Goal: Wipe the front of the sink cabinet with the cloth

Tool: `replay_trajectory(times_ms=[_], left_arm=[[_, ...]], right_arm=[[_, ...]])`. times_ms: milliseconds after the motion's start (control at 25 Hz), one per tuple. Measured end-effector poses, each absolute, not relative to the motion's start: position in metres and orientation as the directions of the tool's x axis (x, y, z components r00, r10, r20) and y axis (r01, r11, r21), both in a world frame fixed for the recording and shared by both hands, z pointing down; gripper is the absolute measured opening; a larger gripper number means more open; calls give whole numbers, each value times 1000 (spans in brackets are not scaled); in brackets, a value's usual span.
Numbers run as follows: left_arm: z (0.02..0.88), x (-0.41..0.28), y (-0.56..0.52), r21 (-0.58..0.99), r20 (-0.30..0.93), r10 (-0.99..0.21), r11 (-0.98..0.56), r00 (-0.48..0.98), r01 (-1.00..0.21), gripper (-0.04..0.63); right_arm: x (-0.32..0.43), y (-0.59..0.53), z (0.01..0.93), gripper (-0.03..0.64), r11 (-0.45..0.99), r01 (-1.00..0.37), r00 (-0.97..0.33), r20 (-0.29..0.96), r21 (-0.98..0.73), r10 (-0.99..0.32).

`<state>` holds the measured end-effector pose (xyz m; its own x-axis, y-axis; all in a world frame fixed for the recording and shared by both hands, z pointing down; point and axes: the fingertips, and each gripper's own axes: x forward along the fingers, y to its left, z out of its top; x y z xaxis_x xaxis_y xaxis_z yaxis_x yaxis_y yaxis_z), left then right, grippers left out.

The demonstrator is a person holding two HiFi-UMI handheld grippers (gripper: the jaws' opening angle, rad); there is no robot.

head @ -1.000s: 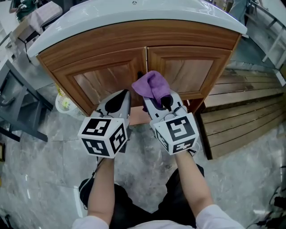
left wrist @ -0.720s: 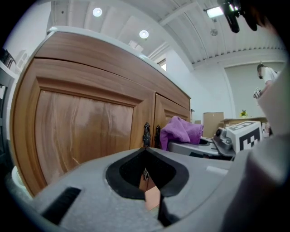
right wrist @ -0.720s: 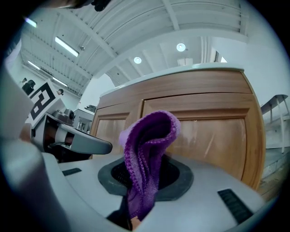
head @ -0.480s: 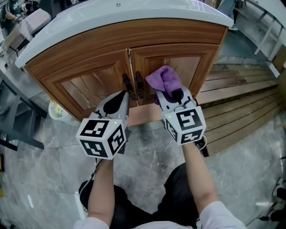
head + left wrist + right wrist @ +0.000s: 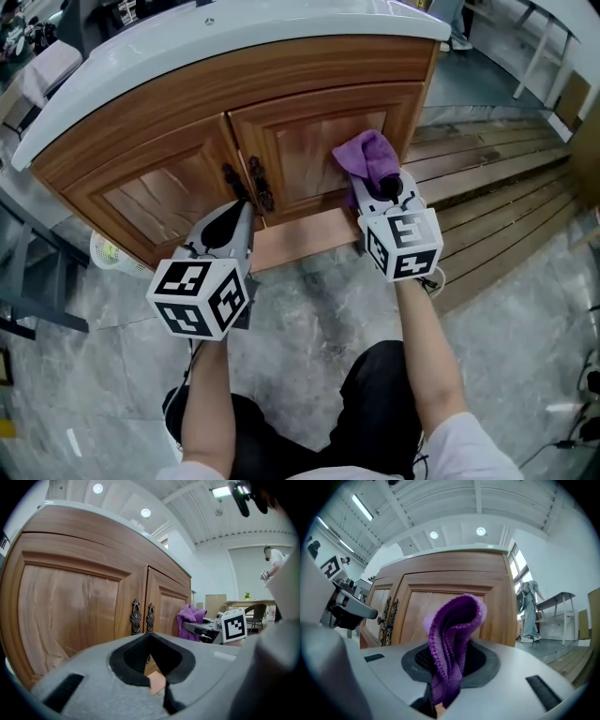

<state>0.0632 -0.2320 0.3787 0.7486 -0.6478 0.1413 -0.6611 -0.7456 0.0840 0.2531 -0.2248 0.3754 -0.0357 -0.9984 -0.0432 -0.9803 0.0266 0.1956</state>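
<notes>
1. The right gripper (image 5: 382, 199) has its jaws closed on the cloth (image 5: 368, 155), which is purple.
2. In the right gripper view the cloth (image 5: 454, 634) rises from between the jaws as an upright folded bunch, with the cabinet front directly behind it.
3. The cloth sits at the cabinet (image 5: 234, 84) front, on the outer side of the right door (image 5: 309, 150), about mid-height. Contact between cloth and wood cannot be confirmed.
4. The left gripper (image 5: 228, 225) has its jaws closed together with nothing between them.
5. The left gripper is held in front of the cabinet, below the two door handles (image 5: 258, 183) and clear of the doors.
6. In the left gripper view the handles (image 5: 142, 617) stand upright side by side at the centre seam of the cabinet. The cloth (image 5: 190, 619) shows to their right.
7. Both cabinet doors are shut.
</notes>
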Motion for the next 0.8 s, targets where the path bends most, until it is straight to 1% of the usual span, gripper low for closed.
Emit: replay_trajectory(times_ms=[280, 480, 640, 800], left_arm=[[383, 71, -229, 80, 151, -638, -753, 755, -653, 6], [385, 71, -229, 82, 159, -639, -751, 752, -656, 5], [386, 70, -227, 83, 159, -641, -749, 751, -657, 5], [389, 65, -228, 72, 168, -647, -744, 744, -664, 6]], right_arm=[[294, -218, 385, 86, -61, -979, 57, -26, 194, -998], [309, -213, 389, 86, -99, -978, 98, -11, 181, -995], [304, -209, 384, 86, -82, -982, 80, -17, 168, -997], [274, -202, 370, 86, -23, -984, 14, -48, 177, -999]])
